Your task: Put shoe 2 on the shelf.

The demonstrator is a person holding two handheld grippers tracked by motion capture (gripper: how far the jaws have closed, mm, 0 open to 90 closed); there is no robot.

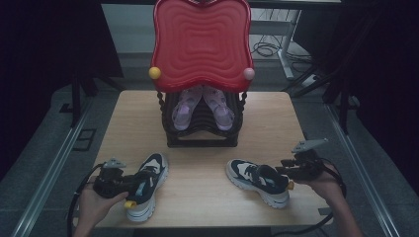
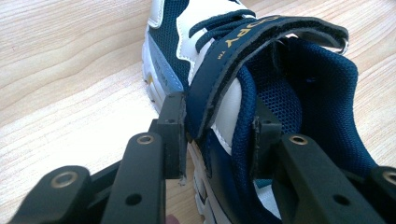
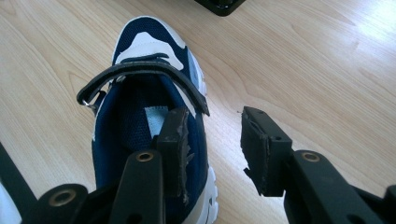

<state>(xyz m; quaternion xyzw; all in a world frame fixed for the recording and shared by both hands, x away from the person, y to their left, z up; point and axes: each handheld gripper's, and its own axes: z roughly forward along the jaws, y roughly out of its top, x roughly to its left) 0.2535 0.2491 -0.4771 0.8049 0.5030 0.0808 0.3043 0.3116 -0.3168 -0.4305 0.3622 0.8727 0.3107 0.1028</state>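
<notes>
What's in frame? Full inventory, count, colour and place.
left sneaker: 1, navy and white, table front left, its side wall between the left tongs' jaws
right sneaker: 1, navy and white, table front right, one jaw of the right tongs inside its opening
sandals: 2, lilac-pink, on the rack's lower shelf
shoe rack: 1, black frame, table back centre
rack top: 1, red, wavy, over the sandals
table: 1, light wood
left tongs: 1, black, gripping the left sneaker
right tongs: 1, black, open, straddling the right sneaker's side
hands: 2, bottom corners
</notes>
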